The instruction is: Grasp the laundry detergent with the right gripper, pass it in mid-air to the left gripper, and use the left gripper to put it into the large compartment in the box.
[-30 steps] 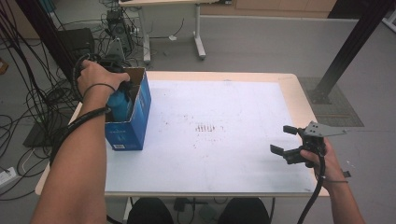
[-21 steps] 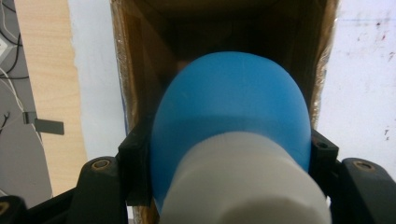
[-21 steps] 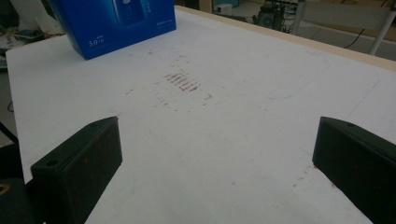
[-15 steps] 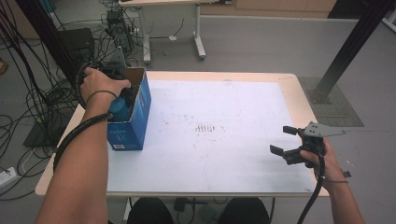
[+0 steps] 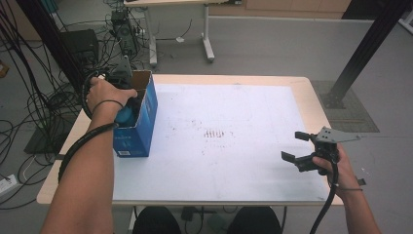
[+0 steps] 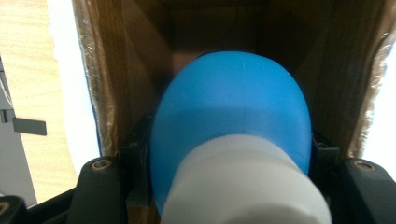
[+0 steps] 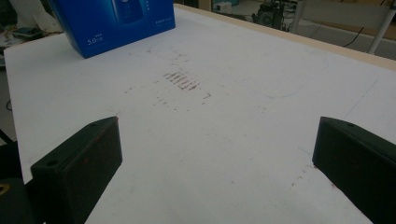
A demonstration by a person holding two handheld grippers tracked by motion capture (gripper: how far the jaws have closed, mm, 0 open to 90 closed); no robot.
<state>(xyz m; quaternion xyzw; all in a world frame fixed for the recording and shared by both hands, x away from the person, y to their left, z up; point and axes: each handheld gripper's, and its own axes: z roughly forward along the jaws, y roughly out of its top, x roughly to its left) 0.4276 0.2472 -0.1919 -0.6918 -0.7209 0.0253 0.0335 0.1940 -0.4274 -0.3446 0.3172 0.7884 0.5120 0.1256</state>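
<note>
The left gripper (image 6: 229, 186) is clamping a blue bottle (image 6: 231, 112) between its two black jaws, one jaw pressing on each side of the rounded body. In the left gripper view the bottle is showing a smooth, glossy, bright blue surface that is swelling out like a dome, with a broad white cap (image 6: 247, 186) sitting at the near end, ribbed faintly along its upper edge and blurring toward the bottom of the frame. The bottle is sitting inside an open cardboard box (image 6: 135, 70), whose brown inner walls are rising on both sides and closing in shadow behind it.

In the high view the left hand (image 5: 108, 92) is reaching down over the top of the box (image 5: 139, 129), and a patch of the blue bottle (image 5: 125, 116) is showing just under the wrist, within the opening. The box is standing upright near the left edge of the table (image 5: 302, 90), its outer faces printed deep blue with small white lettering, its flap lifting beside the hand.

Well apart, at the right edge of the table, the right gripper (image 5: 295, 146) is hanging over the white sheet (image 5: 234, 156) with its jaws spread wide and nothing between them.
</note>
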